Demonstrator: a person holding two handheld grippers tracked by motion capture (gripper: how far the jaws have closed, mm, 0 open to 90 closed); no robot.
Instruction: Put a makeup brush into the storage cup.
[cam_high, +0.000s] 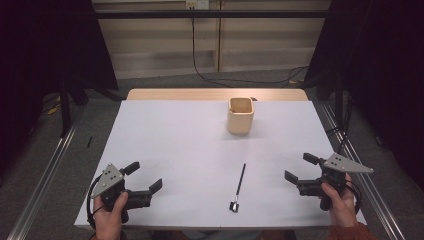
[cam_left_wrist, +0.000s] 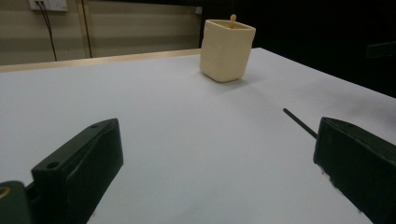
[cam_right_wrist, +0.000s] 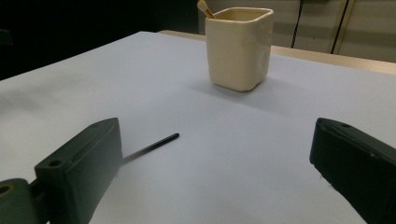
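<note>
Progress: none yet, brush (cam_high: 238, 186) flat on desk (cam_high: 170, 145), untouched
Fingers: left gripper (cam_high: 148, 182) and right gripper (cam_high: 299, 168) both agape, empty
Left: grab brush, drop in cup (cam_high: 240, 115)

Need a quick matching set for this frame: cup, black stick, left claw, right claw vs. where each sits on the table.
Things:
1. cream cup
2. black stick
3. left claw
4. right claw

Places:
A. near edge, at the middle, lying flat
B. near right corner, open, empty
C. far side, right of centre, upright
D. near left corner, open, empty

Pairs: 1-C, 2-A, 3-D, 4-B
</note>
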